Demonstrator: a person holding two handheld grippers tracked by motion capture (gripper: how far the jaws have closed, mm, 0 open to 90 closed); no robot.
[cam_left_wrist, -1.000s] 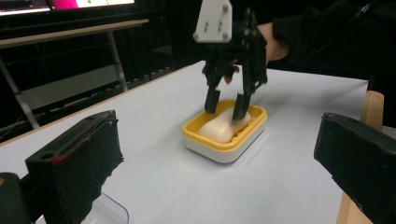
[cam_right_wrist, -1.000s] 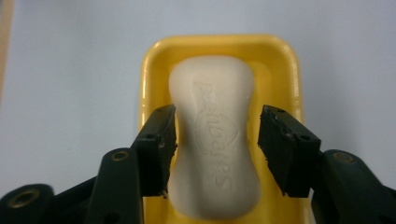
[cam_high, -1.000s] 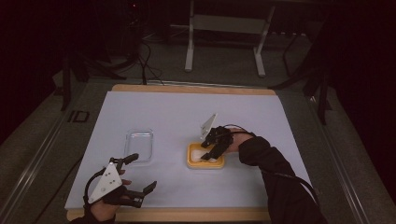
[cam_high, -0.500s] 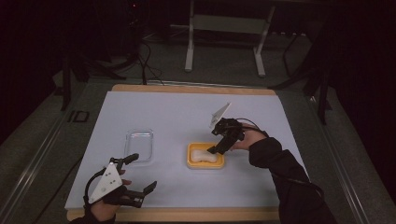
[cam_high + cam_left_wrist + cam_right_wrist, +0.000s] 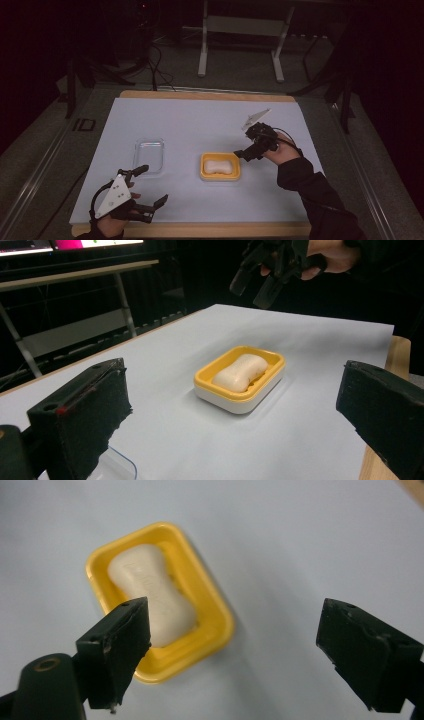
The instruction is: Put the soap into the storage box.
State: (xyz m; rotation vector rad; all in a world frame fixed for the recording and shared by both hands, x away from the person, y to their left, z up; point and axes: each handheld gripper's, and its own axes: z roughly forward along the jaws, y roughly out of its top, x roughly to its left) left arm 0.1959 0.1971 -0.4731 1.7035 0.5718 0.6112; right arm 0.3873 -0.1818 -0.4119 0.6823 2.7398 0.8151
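Right gripper [image 5: 239, 153] has lifted off to the right of the yellow soap dish [image 5: 220, 166], jaws just opened wide, empty; soap bar [image 5: 219, 166] lies in it, placed. Left gripper [image 5: 150, 192], near-left of dish, gapes idle.

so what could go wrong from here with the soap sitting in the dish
The white soap bar lies loose in the yellow plastic soap dish, so a knock from the right gripper, whose jaws have just been opening above it, could shift it. The clear plastic lid lies close beside the open left gripper and might get nudged.
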